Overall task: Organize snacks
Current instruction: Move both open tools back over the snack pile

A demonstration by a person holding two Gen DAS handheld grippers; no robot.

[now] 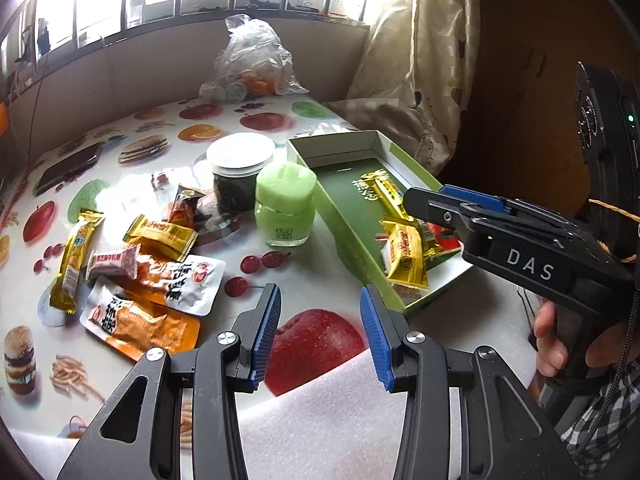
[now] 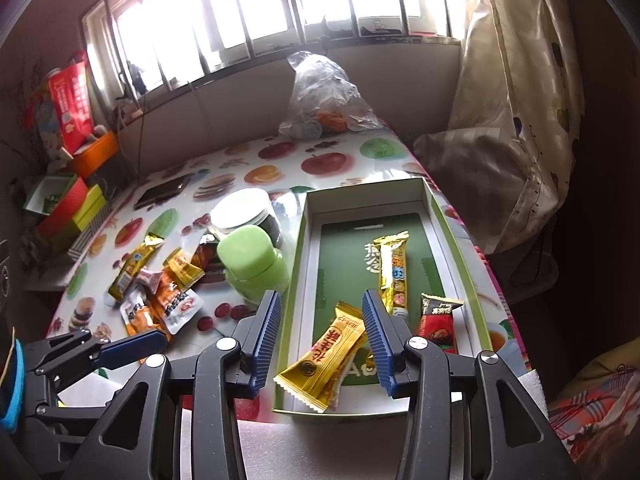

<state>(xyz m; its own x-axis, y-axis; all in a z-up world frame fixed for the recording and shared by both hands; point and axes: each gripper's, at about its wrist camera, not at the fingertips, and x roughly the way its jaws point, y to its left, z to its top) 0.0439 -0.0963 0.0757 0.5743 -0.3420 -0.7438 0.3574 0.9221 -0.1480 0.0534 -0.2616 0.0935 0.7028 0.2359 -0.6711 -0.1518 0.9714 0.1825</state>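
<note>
A shallow green box [image 2: 362,197] lies on the right of the table. Inside it are a long gold bar [image 2: 394,272], a red and black packet [image 2: 438,320] and a yellow packet [image 2: 324,360]. My right gripper [image 2: 320,320] hovers open above the box's near end; the yellow packet lies flat below, untouched by the pads. More snacks lie loose at the left: a gold bar [image 1: 76,252], a yellow packet [image 1: 160,236], a pink candy [image 1: 112,264] and orange pouches [image 1: 140,320]. My left gripper [image 1: 320,320] is open and empty over the tablecloth, right of that pile.
A green-lidded jar [image 1: 284,204] and a dark jar with a white lid [image 1: 240,164] stand between the pile and the box. A phone [image 1: 68,168] lies at far left, a clear plastic bag [image 1: 248,64] at the back. White foam covers the near table edge.
</note>
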